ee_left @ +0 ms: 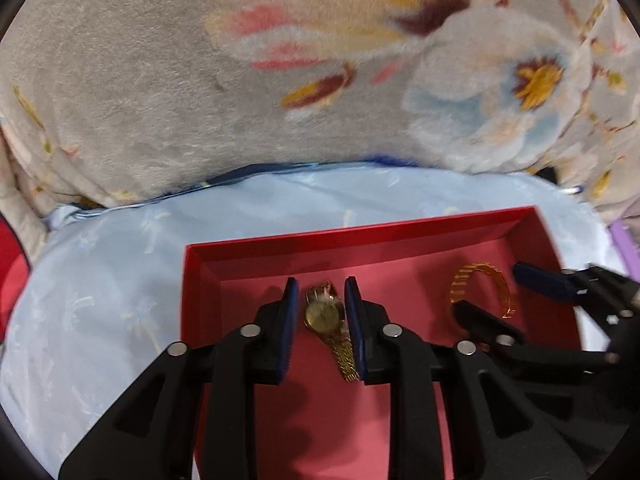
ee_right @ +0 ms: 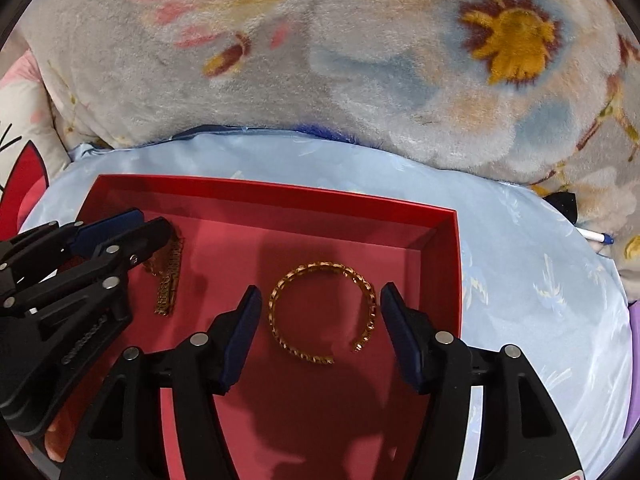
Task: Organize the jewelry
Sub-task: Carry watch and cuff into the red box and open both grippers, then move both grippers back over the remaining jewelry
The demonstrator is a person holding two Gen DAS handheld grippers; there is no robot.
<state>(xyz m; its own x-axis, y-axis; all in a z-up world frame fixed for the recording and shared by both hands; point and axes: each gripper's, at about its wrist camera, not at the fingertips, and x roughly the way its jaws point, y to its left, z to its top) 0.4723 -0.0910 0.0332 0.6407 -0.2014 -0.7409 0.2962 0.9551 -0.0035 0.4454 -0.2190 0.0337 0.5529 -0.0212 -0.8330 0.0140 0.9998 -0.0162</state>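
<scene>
While straddling the gold watch (ee_left: 325, 314) in the left wrist view, left hand-held gripper (ee_left: 321, 300) parted narrowly, pads on either side of the watch without visibly pressing; released, by the look of it. Watch lying on the floor of the red box (ee_left: 360, 236), band trailing toward the camera. Farther right in the same box, gold bangle (ee_left: 482, 284), with the right hand-held gripper (ee_left: 496, 292) reaching over it.

Seen from the right wrist view, right hand-held gripper (ee_right: 320, 316) spread wide around the bangle (ee_right: 322, 312), pads clear of it on both sides; nothing held. Bangle flat on the box floor, open gap toward the camera. Watch band (ee_right: 168, 280) visible left, under the left hand-held gripper (ee_right: 120, 232).

Judged from this: both pieces already inside the box, grippers yet to be drawn back; anything else left to sort not visible.

Box resting on a pale blue pillow (ee_right: 520, 280), backed by a fluffy floral blanket (ee_right: 360, 60); bedding, not a bench. White pen (ee_right: 596, 236) at the right edge.
</scene>
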